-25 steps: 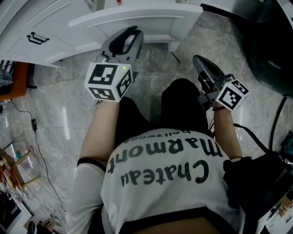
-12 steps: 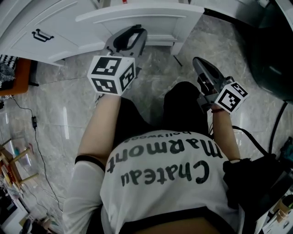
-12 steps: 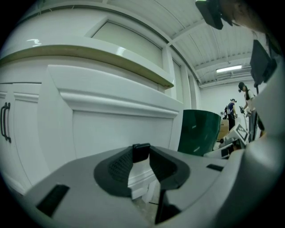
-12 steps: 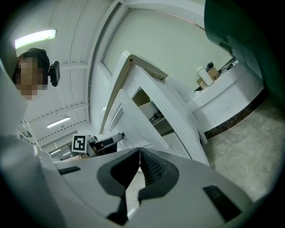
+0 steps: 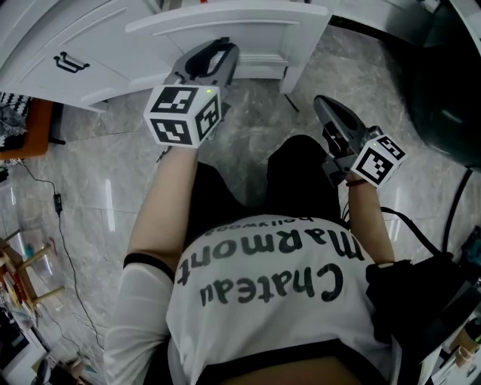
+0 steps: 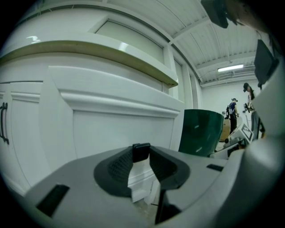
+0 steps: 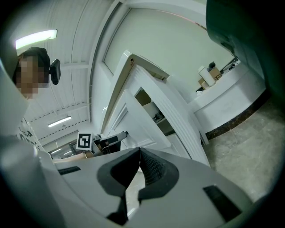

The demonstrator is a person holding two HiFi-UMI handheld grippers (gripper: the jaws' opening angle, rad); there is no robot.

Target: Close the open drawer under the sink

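The white drawer front (image 5: 240,19) juts out from the white cabinet at the top of the head view. My left gripper (image 5: 218,49) points at it, fingertips just short of the panel, touching or not I cannot tell. In the left gripper view the drawer panel (image 6: 120,129) fills the space ahead, and the left gripper (image 6: 141,153) stands open with nothing between its pads. My right gripper (image 5: 325,104) hovers lower right over the floor, away from the drawer. Its tips meet in the right gripper view, so the right gripper (image 7: 139,153) is shut and empty.
A cabinet door with a black handle (image 5: 64,60) lies left of the drawer. A dark green bin (image 6: 200,131) stands to the right (image 5: 443,83). A thin cable (image 5: 54,201) runs over the marble floor (image 5: 255,113) at the left. The person's knees are below the grippers.
The left gripper has edged slightly up toward the drawer front. The right gripper has stayed put.
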